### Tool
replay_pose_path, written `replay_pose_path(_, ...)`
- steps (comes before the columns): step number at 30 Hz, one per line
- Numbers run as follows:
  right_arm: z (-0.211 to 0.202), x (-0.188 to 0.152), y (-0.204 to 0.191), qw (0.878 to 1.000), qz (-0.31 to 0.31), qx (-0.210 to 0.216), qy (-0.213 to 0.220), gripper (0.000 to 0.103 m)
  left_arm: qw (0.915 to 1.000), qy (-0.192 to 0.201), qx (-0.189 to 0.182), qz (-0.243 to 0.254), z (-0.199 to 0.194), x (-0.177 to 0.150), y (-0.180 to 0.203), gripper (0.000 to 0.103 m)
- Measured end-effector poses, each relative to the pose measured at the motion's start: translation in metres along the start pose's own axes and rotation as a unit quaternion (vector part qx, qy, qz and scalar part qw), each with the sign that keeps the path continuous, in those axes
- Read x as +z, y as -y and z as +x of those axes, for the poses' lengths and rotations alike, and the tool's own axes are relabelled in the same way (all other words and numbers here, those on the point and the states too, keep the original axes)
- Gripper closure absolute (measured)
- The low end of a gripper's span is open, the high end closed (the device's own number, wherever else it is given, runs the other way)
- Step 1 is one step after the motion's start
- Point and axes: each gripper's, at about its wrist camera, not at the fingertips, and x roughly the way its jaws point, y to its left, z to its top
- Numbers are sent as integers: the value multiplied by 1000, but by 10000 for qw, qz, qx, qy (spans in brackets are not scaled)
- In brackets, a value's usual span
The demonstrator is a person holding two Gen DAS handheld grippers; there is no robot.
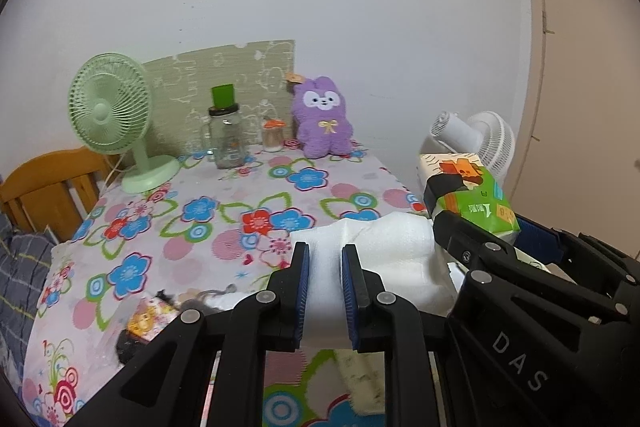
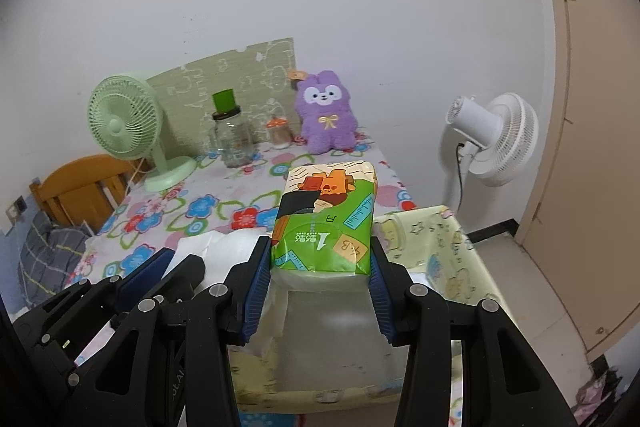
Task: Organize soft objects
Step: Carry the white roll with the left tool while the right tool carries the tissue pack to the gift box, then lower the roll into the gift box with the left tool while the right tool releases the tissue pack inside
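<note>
My left gripper (image 1: 325,255) is shut on a white foam sheet (image 1: 384,247), held above the near edge of the floral table; the sheet also shows in the right wrist view (image 2: 224,251). My right gripper (image 2: 320,259) is shut on a green tissue pack (image 2: 326,223) with cartoon print, held above a pale yellow storage bin (image 2: 456,267). The pack also shows at the right of the left wrist view (image 1: 468,195). A purple plush bunny (image 1: 323,119) sits upright at the table's far edge, also in the right wrist view (image 2: 326,113).
A green desk fan (image 1: 110,111), a glass jar with a green cup (image 1: 227,135) and a small orange-lidded jar (image 1: 273,137) stand at the back. A white floor fan (image 2: 494,139) stands to the right. A wooden chair (image 1: 48,187) is at the left. Small packets (image 1: 148,319) lie near the front.
</note>
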Motion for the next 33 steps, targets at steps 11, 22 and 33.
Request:
replay_pose_path(11,19,-4,38,9994,131,-273,-177,54,9987,-292,-263,324,33,-1,31,88)
replay_pose_path(22,39,-8,61,9982,322,-375,-342,54,9957,-646,-284,599,66,-5,51,71)
replay_pose_path(33,51,-13,60,9977,287,-207,-573,50,9931,-702,-392,857,62,-6,59,26)
